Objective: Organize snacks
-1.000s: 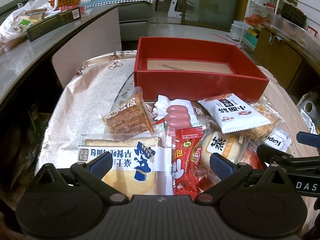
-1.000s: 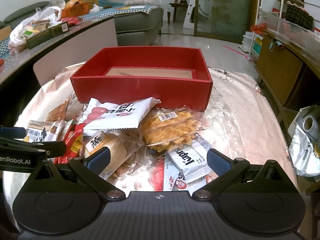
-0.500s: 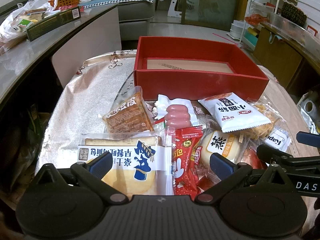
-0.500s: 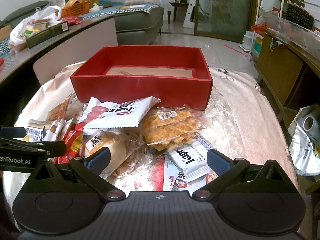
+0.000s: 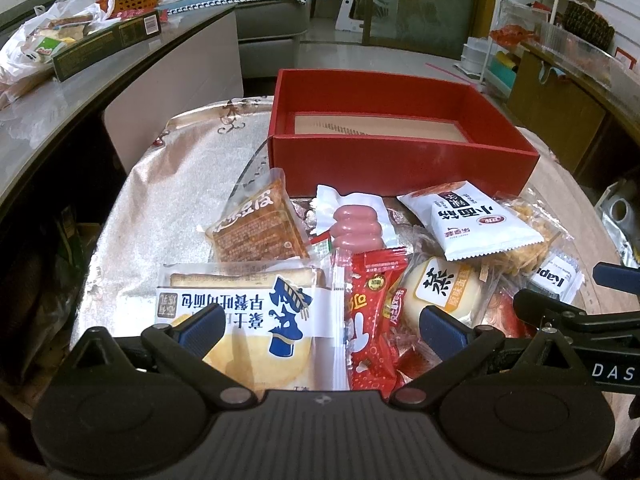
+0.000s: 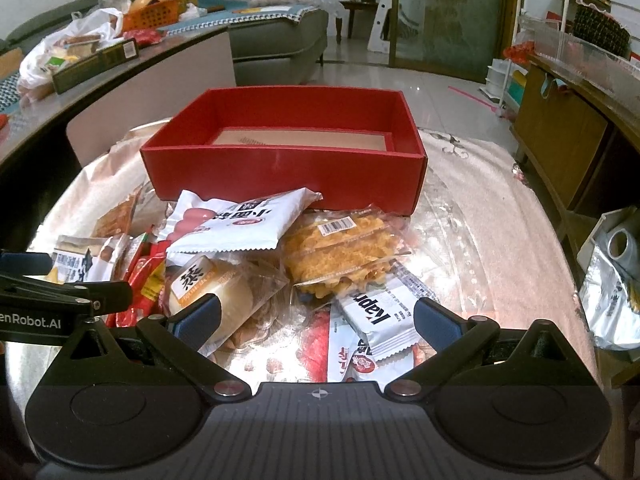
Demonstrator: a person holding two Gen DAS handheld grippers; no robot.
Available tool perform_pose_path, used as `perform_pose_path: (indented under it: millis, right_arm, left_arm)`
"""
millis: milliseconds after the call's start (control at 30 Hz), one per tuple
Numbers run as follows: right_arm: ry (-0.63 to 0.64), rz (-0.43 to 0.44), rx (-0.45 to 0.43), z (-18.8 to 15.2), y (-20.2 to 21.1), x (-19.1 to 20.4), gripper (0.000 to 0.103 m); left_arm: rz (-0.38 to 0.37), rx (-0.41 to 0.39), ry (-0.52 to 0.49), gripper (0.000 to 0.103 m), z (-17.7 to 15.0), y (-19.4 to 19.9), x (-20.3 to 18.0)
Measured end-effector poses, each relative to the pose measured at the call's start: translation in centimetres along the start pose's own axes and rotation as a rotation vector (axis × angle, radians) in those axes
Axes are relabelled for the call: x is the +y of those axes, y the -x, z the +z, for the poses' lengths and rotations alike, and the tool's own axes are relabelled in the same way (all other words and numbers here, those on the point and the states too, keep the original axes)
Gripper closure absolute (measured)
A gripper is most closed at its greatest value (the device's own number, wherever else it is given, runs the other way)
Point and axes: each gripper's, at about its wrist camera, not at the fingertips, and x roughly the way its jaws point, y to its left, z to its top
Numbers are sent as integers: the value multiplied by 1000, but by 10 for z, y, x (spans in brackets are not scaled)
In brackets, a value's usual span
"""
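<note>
Both grippers, left gripper and right gripper, hover with fingers spread wide, grasping nothing, over a snack pile just in front of the red box. A white packet reads "kapr", its last letters hidden; the left gripper's body shows "enRobot.AI", the right's "DAS". A steamed bun pack bears 蒸.

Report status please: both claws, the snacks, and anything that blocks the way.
Left claw open, empty. Right claw open, empty. Snacks piled before red box; box holds none. Nothing blocks the box.
</note>
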Motion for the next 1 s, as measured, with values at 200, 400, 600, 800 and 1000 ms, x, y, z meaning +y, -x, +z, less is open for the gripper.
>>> perform_pose_path:
  millis: [200,400,600,800,1000]
  right_arm:
    - [-1,3,10,1,0,1,0]
    - [4,5,20,1,-1,1,0]
    - [10,9,28,1,-1,2,0]
    - [9,20,31,1,-1,2,0]
    - [21,28,39,1,-2,4,0]
  left_arm:
    - [2,5,-4,4,1,0,0]
    - [-3,14,-14,4,0,-1,1]
    - [-2,19,-23,4,-2,0,0]
    - [-10,36,-55,4,-6,0,3]
    - [-4,37,-46,4,-6,0,4]
